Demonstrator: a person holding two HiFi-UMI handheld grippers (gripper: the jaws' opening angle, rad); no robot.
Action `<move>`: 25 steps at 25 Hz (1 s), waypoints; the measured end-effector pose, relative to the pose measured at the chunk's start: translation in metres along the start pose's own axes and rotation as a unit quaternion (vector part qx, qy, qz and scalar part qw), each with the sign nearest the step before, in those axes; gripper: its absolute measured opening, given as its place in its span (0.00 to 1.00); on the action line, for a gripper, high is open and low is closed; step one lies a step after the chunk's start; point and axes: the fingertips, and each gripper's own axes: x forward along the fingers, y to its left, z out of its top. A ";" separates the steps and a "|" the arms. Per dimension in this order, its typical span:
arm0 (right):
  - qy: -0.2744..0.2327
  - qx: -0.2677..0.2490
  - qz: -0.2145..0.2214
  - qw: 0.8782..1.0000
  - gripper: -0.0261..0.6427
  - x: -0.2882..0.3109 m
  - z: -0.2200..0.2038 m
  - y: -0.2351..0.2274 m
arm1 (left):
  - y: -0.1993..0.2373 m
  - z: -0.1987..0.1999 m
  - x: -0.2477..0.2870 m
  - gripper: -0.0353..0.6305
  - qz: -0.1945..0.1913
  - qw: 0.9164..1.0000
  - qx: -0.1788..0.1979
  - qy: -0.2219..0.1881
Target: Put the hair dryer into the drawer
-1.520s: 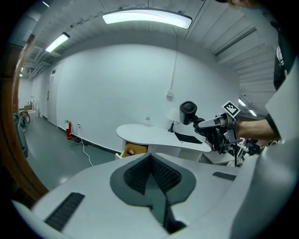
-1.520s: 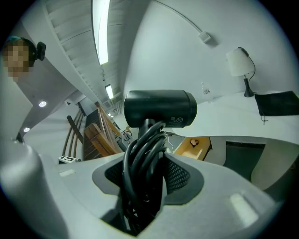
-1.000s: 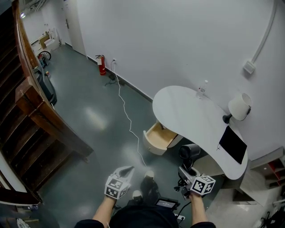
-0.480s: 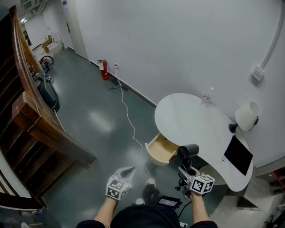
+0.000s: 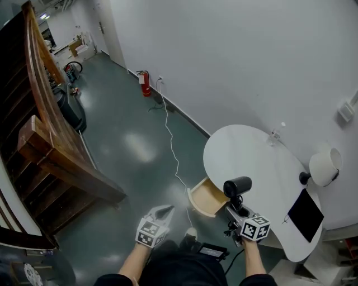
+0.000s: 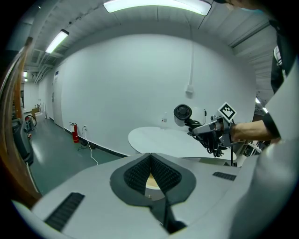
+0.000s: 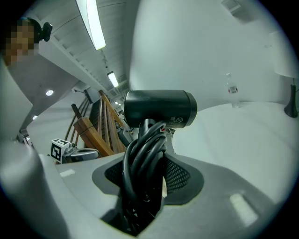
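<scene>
Two risks: the right gripper (image 5: 235, 208) clamps the hair dryer (image 5: 237, 187) by its cord-wrapped handle, held just above the open drawer (image 5: 206, 200) at the table (image 5: 251, 162) edge nearest the person. The cord (image 7: 142, 172) could slip or unwind, and the barrel may catch the drawer wall. The left gripper (image 5: 162, 211) is closed and empty.

Lighting: even, cool, moderately bright; we trace it to ceiling strip lights (image 6: 156, 5). Glare: one soft pale patch on the glossy floor (image 5: 140, 146). Shadows: faint; we note the staircase (image 5: 61, 167) side is darker. Distortion: strong fisheye bending and black vignetted corners in both gripper views. Focus: the nearest surfaces are slightly soft.
</scene>
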 end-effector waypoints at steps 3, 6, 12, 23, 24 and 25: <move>0.017 -0.013 0.009 1.000 0.33 0.017 0.003 -0.005 | 0.004 0.002 0.003 0.07 0.009 1.000 -0.002 0.000; 0.037 -0.027 0.012 0.999 0.33 0.030 0.001 -0.011 | 0.009 -0.005 0.006 0.07 0.016 1.000 -0.008 0.013; 0.085 -0.061 0.015 0.994 0.33 0.060 -0.012 -0.021 | 0.024 -0.010 0.014 0.07 0.027 0.999 -0.021 0.025; 0.150 -0.109 0.013 0.983 0.33 0.106 -0.045 -0.041 | 0.047 -0.018 0.036 0.07 0.024 0.998 -0.033 0.045; 0.158 -0.115 0.012 0.981 0.33 0.110 -0.048 -0.043 | 0.048 -0.020 0.038 0.07 0.023 0.998 -0.035 0.048; 0.165 -0.120 0.012 0.979 0.32 0.113 -0.050 -0.044 | 0.049 -0.022 0.039 0.07 0.023 0.998 -0.037 0.051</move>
